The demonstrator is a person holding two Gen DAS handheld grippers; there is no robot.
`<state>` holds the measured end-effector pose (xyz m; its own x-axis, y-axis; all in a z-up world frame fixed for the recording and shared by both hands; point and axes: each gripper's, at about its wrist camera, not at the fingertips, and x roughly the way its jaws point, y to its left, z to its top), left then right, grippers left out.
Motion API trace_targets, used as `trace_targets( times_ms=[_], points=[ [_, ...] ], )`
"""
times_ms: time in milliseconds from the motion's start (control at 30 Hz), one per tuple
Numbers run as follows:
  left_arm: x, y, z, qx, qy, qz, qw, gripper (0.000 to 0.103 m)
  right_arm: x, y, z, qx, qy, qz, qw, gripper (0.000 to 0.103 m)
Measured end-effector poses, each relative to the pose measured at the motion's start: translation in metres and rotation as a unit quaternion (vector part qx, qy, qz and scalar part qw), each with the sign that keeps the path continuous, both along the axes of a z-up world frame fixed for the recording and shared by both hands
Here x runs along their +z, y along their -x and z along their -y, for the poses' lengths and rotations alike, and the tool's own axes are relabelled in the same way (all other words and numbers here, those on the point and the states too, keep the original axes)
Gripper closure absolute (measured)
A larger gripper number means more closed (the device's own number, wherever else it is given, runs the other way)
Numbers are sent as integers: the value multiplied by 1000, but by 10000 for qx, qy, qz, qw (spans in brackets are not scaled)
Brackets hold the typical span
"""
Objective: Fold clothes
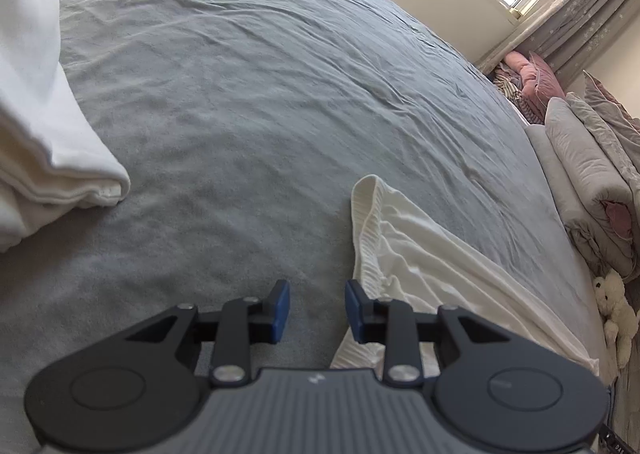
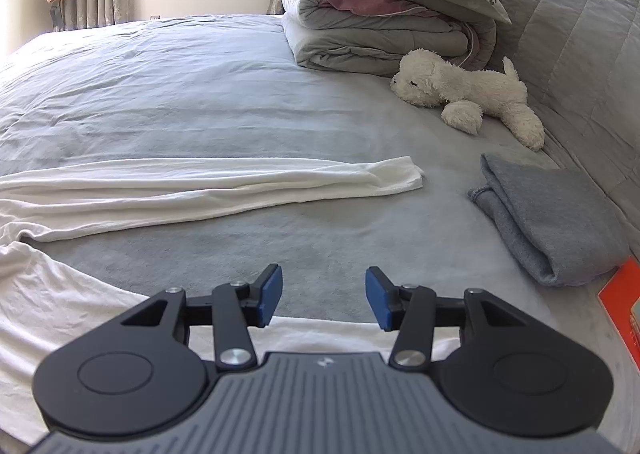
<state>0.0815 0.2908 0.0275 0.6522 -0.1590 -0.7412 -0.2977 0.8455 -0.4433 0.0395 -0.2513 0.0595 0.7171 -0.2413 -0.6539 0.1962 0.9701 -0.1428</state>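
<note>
**White garment stretched across the bed, a gripper at each end**

Starting on the left: the left gripper (image 1: 317, 312) hangs over the grey bedsheet (image 1: 240, 102) with its blue pads apart and nothing between them. In its view the white garment (image 1: 420, 254) lies just to the right of the jaws, its ribbed edge (image 1: 362, 222) running away from the gripper up the bed. The right-hand pad sits right beside that ribbed edge (whether it touches the cloth cannot be told from here). A folded white bundle (image 1: 48, 142) lies well apart on the far left, already set aside by the look of it.

Moving right: the right gripper (image 2: 324, 296) is also released, jaws standing wide over bare sheet, empty. The garment's body (image 2: 60, 318) spreads under and to the left of this gripper, with cloth showing just below the pads. Its long sleeve (image 2: 240, 182) lies ahead, stretched side to side across the view with its cuff at the right end, near a folded grey cloth (image 2: 548, 222). Beyond sit a plush dog (image 2: 468, 94) and a rolled duvet (image 2: 380, 30).

The garment's long axis seems to run between the two hands. My judgement is that the left gripper is the nearer to a grippable edge, needing only a short shift rightward onto the ribbing, while the right must reach forward for the sleeve or drop onto the cloth beneath it.
</note>
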Motion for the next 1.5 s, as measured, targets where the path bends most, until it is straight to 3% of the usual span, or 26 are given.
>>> trace_targets(
  times_ms=[167,367,567,600,667,767,1033,1500],
  points=[
    [0,-3,18,-353,-326,31,9988,72,-1,-1,-2,28,26,-16,10000,52],
    [3,-6,25,-504,-190,97,9985,72,-2,0,-3,28,55,-35,10000,52],
    [-4,-10,35,-663,-363,63,9971,73,-2,0,-4,60,69,-45,9999,51],
    [-4,-11,36,-654,-405,72,9970,74,-3,0,-4,64,72,-46,9999,51],
    [-4,-12,39,-625,-505,52,9967,93,-3,-1,-5,59,83,-50,9999,51],
    [-5,-13,43,-618,-710,30,9956,99,-3,-1,-5,39,87,-55,9999,51],
    [7,-11,30,-332,-759,44,9966,102,-2,-1,-6,47,89,-44,9999,51],
    [15,-11,18,-86,-1220,-49,9925,102,0,0,-3,31,52,-12,10000,51]
  ],
)
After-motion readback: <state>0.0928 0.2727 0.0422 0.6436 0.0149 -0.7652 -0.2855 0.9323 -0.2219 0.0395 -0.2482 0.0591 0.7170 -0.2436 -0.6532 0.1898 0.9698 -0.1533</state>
